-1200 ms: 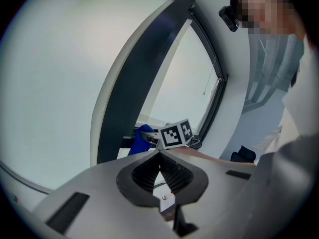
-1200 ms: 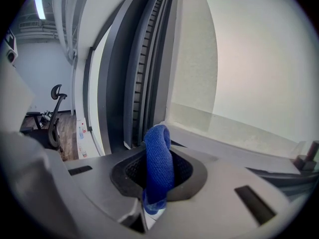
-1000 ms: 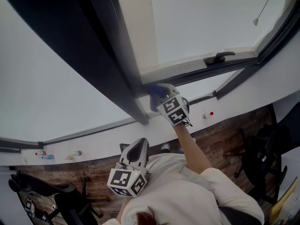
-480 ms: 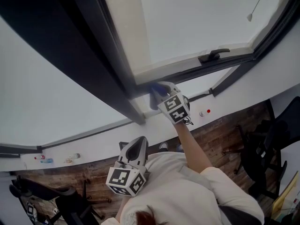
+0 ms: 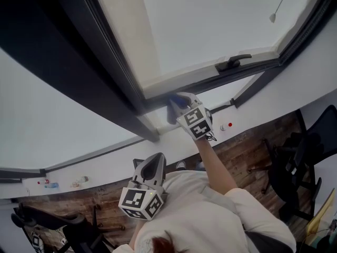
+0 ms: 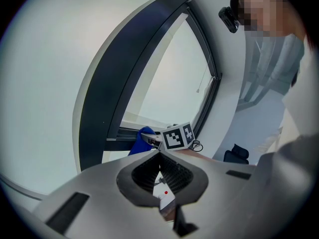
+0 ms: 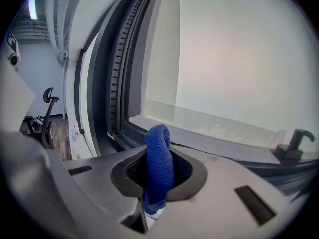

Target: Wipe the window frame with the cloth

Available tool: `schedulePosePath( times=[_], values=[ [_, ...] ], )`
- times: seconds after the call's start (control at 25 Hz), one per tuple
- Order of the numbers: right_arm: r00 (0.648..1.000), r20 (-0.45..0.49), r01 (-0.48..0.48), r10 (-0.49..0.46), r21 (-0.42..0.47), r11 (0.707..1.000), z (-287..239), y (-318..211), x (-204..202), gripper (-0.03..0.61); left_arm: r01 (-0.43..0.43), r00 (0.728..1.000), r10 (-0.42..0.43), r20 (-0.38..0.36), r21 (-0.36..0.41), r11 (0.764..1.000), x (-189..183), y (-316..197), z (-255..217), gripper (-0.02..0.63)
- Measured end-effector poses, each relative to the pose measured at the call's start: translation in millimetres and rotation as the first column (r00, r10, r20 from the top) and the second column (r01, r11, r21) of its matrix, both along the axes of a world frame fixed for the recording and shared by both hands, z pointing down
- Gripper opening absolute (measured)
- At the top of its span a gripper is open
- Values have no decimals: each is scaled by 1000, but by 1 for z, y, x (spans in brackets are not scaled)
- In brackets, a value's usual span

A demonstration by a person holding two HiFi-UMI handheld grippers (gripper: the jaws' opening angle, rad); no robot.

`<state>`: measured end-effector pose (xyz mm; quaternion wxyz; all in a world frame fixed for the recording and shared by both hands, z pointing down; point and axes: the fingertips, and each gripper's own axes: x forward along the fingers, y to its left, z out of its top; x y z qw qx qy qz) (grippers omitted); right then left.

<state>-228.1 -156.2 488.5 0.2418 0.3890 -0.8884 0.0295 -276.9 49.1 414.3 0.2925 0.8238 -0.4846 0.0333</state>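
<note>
Right jaws: pinching a folded blue fabric cloth [image 7: 158, 166], which stands up between them.
Right gripper [image 5: 179, 105]: raised to the dark grey metal window frame [image 5: 210, 82], with the cloth at the lower rail, near the corner with the upright.
Left jaws: pressed together, nothing between them.
Left gripper [image 6: 159, 158]: held low by the person's chest, well apart from the frame.
Black window handle [image 5: 232, 63]: on the lower rail, right of the cloth.

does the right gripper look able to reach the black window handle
Probably yes: right gripper, shut on the blue cloth, is at the dark frame rail, nothing between it and the black handle.
</note>
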Motion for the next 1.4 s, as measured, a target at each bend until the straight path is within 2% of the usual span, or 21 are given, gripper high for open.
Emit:
schedulePosePath(
  times=[0.52,1.4],
  values=[
    [998,7,-61,61,3,998,0,-11,35,49,-73,997,73,-6,13,997,25,-13,-1,5],
    [995,18,-100,100,5,995,-1,-15,56,49,-99,995,99,-12,17,995,34,-19,-2,5]
  ],
)
